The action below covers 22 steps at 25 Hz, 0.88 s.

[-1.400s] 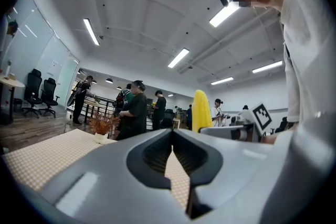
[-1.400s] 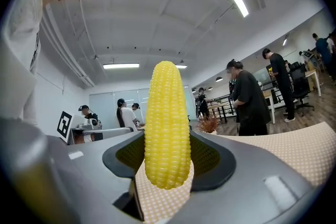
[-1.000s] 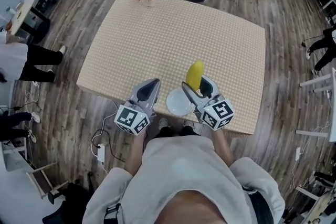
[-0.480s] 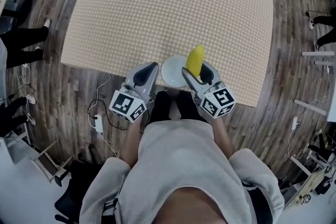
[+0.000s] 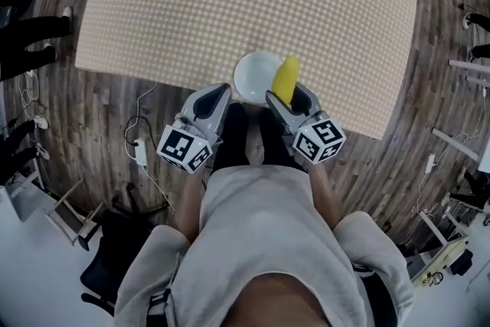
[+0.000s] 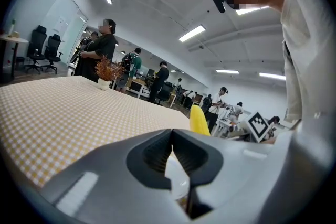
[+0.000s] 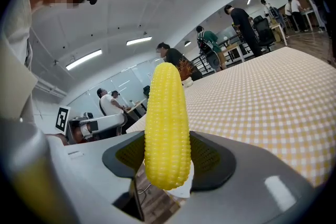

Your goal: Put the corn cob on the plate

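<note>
Corn cob [image 5: 286, 79] sits clamped in downward-tilted right gripper [image 5: 285, 93] at plate's [image 5: 251, 73] edge; left gripper [image 5: 219, 91] closed, empty.

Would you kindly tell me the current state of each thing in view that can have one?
corn cob: clamped on end in the right gripper, not yet laid on the plate
plate: empty, at the table's near edge
right gripper: shut on the corn cob
left gripper: jaws together, holding nothing
vase of dried twigs: upright at the table's far end
</note>
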Available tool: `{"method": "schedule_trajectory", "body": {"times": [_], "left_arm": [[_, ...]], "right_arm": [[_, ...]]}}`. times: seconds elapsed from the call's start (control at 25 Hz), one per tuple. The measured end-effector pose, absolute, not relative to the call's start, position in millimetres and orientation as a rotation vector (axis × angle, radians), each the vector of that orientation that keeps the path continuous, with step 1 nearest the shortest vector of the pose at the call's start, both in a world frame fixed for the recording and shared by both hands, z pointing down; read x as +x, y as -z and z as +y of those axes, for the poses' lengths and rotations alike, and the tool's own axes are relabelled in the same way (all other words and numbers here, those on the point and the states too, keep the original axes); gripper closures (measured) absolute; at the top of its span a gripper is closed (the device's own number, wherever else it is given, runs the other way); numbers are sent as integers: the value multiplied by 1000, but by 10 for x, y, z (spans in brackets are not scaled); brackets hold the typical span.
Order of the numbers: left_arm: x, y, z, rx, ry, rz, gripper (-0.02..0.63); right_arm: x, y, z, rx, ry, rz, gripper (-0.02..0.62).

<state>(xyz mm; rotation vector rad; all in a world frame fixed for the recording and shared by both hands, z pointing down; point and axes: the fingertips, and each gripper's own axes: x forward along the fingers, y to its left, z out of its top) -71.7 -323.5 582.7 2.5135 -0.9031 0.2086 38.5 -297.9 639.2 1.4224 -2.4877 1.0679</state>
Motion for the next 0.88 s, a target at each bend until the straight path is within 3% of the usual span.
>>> {"method": "schedule_trajectory", "body": {"times": [0.32,0.76,0.88], "left_arm": [[-781,-5936,-3139,2476,-211,-937,598],[-895,-5867,-3188,2453,-185,-1009,598],[-968,-5822,-3198,2446,-169,-1038,598]], "right_arm": [[369,-6686,-2942,1305,-919,-2417,347],[248,-7129,-2945,660,119,-2022,347],[203,-7221,-2883,493,271,-1954,347]]}}
